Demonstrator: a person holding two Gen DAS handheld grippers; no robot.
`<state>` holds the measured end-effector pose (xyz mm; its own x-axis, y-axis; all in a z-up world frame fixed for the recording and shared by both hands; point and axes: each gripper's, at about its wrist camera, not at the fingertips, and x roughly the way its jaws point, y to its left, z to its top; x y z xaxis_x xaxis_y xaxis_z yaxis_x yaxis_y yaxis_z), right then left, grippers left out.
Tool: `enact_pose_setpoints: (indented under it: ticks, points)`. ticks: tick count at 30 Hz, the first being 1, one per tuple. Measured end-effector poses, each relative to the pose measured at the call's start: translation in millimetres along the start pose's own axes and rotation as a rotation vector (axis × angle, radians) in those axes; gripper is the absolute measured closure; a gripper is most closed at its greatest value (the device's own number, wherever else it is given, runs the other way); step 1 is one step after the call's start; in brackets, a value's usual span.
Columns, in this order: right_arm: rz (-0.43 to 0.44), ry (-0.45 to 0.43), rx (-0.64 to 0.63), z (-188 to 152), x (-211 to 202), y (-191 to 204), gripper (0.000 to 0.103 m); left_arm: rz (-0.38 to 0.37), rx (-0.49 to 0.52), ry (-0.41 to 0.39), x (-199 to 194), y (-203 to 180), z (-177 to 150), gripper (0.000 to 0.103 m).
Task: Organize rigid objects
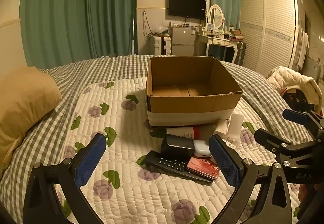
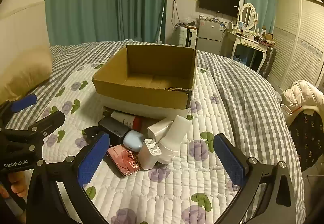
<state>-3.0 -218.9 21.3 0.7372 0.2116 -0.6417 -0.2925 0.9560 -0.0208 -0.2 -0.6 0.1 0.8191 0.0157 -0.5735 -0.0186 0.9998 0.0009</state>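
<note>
An open cardboard box stands empty on the bed. In front of it lies a pile: a black remote, a dark power bank, a red patterned case, a white earbud case, a red-capped tube, a white charger and a white bottle. My left gripper is open just before the pile. My right gripper is open around the charger and bottle, not touching.
The floral quilt covers the checked bed sheet. A tan pillow lies at the left. A chair with a white jacket stands at the bed's right edge. Curtains, a fridge and a dressing table are beyond the bed.
</note>
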Motion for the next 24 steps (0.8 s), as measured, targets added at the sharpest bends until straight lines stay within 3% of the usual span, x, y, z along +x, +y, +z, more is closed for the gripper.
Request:
enact_pose_setpoints:
  ticks: [24]
  points:
    - [0.026,0.035,0.007,0,13,-6,0.000,-0.010,-0.010,0.023,10,1,-1,0.000]
